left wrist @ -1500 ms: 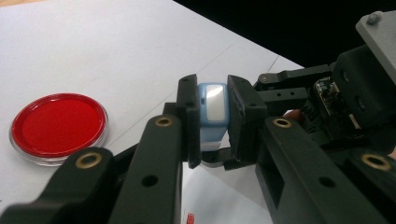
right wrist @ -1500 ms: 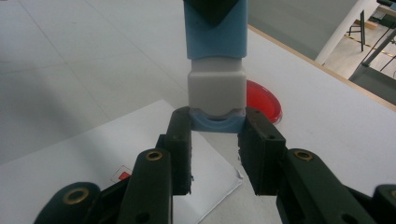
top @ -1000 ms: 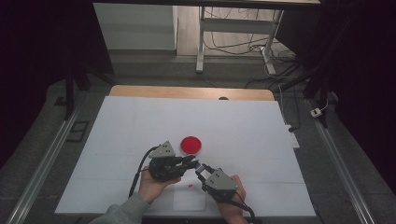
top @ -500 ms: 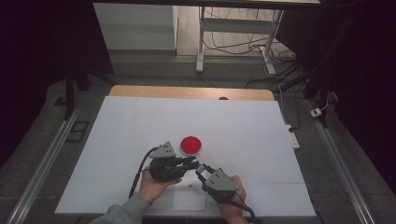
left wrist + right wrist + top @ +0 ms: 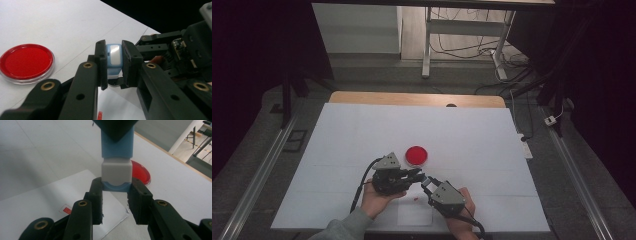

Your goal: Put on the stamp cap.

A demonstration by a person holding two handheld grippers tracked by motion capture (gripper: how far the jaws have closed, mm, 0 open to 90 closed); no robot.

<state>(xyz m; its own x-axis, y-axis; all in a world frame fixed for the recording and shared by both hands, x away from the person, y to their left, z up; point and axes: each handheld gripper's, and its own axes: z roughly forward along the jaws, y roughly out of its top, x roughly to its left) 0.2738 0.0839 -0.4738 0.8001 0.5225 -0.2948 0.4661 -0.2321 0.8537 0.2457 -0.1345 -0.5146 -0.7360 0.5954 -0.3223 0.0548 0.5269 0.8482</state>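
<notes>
Your left tongs are clenched on a small blue and white block, held just above the white surface. Your right tongs grip the same block's lower end from the other side. A red dish lies on the surface just beyond both tongs.

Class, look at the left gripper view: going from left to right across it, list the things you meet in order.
red dish → left gripper's jaw → blue and white block held between the jaws → its other jaw → right gripper
</notes>
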